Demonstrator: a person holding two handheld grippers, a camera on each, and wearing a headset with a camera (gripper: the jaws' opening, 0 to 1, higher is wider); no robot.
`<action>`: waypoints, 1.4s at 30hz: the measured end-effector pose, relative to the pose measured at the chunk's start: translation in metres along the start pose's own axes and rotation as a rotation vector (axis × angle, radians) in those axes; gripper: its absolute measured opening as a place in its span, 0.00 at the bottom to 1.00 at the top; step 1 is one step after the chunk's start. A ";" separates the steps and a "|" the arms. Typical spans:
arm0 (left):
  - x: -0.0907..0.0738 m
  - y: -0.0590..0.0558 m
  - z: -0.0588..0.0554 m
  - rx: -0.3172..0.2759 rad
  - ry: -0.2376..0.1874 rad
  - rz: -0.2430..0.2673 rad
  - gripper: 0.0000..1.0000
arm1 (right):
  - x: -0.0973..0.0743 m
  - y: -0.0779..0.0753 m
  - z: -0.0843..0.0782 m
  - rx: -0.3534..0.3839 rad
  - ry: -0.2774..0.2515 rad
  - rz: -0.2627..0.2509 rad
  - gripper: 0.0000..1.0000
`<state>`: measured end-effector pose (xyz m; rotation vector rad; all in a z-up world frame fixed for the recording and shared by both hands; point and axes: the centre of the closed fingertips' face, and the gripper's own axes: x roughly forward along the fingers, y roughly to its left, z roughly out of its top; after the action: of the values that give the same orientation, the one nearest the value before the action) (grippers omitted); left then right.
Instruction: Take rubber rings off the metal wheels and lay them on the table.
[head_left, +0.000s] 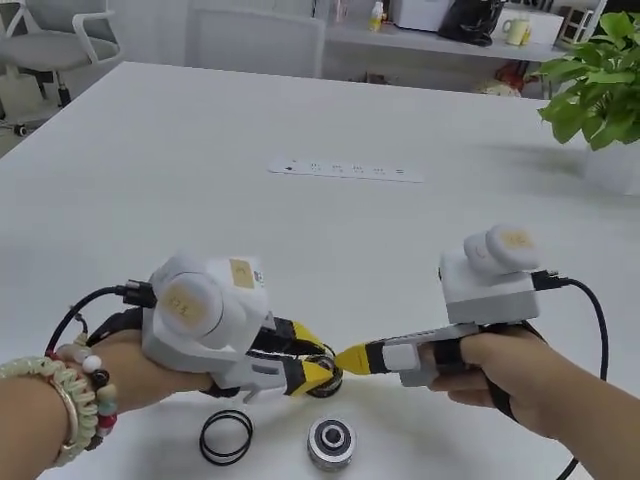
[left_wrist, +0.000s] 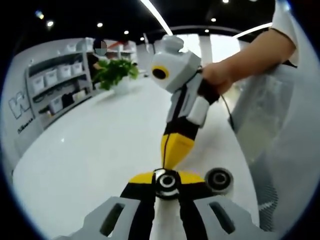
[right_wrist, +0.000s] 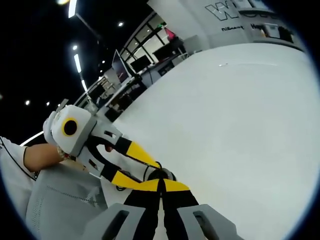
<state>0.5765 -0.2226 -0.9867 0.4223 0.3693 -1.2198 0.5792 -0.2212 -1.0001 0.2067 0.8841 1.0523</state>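
Note:
My left gripper (head_left: 322, 372) reaches in from the left, shut on a small metal wheel (head_left: 326, 378) held just above the white table (head_left: 300, 240). In the left gripper view the wheel (left_wrist: 167, 183) sits between the yellow tips. My right gripper (head_left: 346, 361) comes from the right, its jaws shut on a thin black rubber ring (right_wrist: 158, 165) that loops off the wheel (right_wrist: 162, 175). The right gripper (left_wrist: 173, 161) points down at the wheel. A bare metal wheel (head_left: 330, 443) and loose black rubber rings (head_left: 202, 438) lie near the table's front edge.
A white power strip (head_left: 345, 170) lies flat in the middle of the table. A potted plant (head_left: 595, 90) stands at the far right. Office chairs (head_left: 60, 40) and shelves are beyond the far edge. Black cables (head_left: 598, 320) trail from both grippers.

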 end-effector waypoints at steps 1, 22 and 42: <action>-0.001 0.001 0.004 -0.008 -0.010 0.000 0.22 | -0.001 -0.001 0.001 0.002 -0.004 -0.002 0.00; -0.041 -0.013 0.045 0.090 0.008 -0.089 0.54 | -0.019 -0.004 0.027 -0.033 -0.087 -0.048 0.00; -0.126 0.006 0.051 0.031 -0.032 0.093 0.71 | -0.029 0.044 0.064 -0.122 -0.186 0.036 0.00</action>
<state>0.5463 -0.1435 -0.8799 0.4409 0.3004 -1.1419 0.5905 -0.2066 -0.9197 0.2144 0.6490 1.0981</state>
